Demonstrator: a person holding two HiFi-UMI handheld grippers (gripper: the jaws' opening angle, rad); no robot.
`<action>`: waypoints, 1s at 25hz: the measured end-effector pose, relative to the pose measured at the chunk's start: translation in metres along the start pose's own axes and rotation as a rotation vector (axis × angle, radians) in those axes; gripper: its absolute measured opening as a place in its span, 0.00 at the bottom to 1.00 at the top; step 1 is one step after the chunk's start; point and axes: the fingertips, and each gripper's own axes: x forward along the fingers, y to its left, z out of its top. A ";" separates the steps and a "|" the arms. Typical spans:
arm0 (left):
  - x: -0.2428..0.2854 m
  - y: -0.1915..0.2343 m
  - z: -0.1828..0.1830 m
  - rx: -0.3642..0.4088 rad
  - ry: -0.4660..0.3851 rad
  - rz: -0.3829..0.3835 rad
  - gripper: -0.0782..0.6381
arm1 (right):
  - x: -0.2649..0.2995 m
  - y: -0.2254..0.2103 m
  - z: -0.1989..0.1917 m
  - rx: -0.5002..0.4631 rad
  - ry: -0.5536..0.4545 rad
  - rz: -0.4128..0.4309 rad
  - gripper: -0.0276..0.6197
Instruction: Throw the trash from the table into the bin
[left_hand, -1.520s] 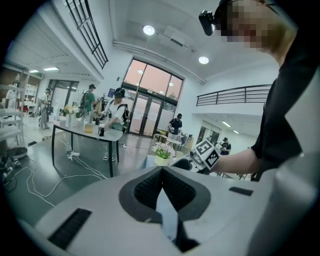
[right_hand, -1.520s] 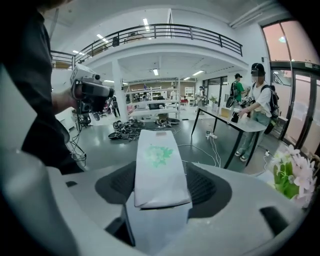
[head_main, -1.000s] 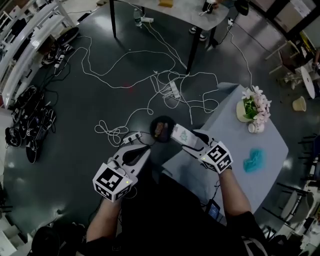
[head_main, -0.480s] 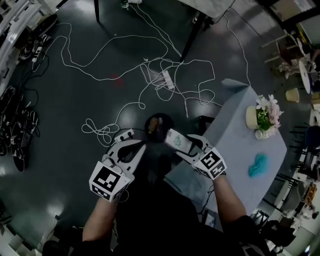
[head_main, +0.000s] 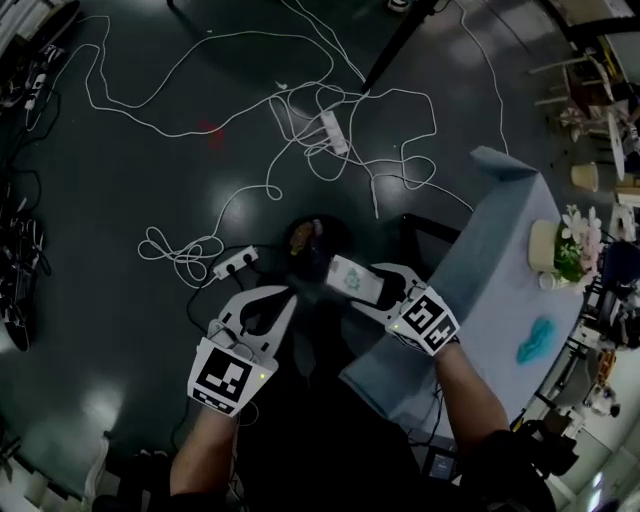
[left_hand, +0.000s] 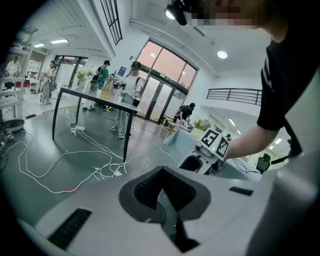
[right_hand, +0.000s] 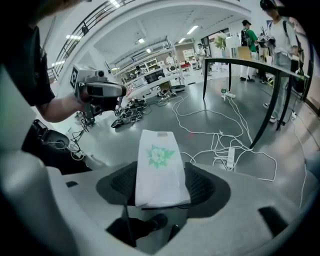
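My right gripper (head_main: 366, 287) is shut on a white packet (head_main: 348, 279) with a green flower print. The packet (right_hand: 159, 167) sticks out flat between the pads of that gripper (right_hand: 162, 187). It hangs just right of and a little nearer than a dark round bin (head_main: 309, 241) on the floor, which has some scraps inside. My left gripper (head_main: 284, 296) is shut and holds nothing, its tips just below the bin; its pads meet in the left gripper view (left_hand: 161, 176). A crumpled blue scrap (head_main: 536, 340) lies on the table (head_main: 490, 290).
The grey-blue clothed table stands at the right with a flower pot (head_main: 563, 249). White cables and power strips (head_main: 334, 131) sprawl over the dark floor beyond the bin, one strip (head_main: 236, 262) just left of it. A black table leg (head_main: 398, 40) rises at the top.
Both grippers have come lower toward the floor, the right one still carrying the packet. The bin stays just ahead of them and the table has slid to the right of the view.
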 end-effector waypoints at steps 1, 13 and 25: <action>0.005 0.007 -0.008 0.002 0.003 -0.001 0.13 | 0.009 -0.003 -0.003 0.007 0.008 0.010 0.49; 0.049 0.027 -0.110 -0.043 0.023 -0.048 0.13 | 0.084 -0.028 -0.066 0.015 0.201 0.026 0.49; 0.053 0.031 -0.169 -0.064 0.067 -0.077 0.13 | 0.105 -0.062 -0.098 0.107 0.294 -0.113 0.50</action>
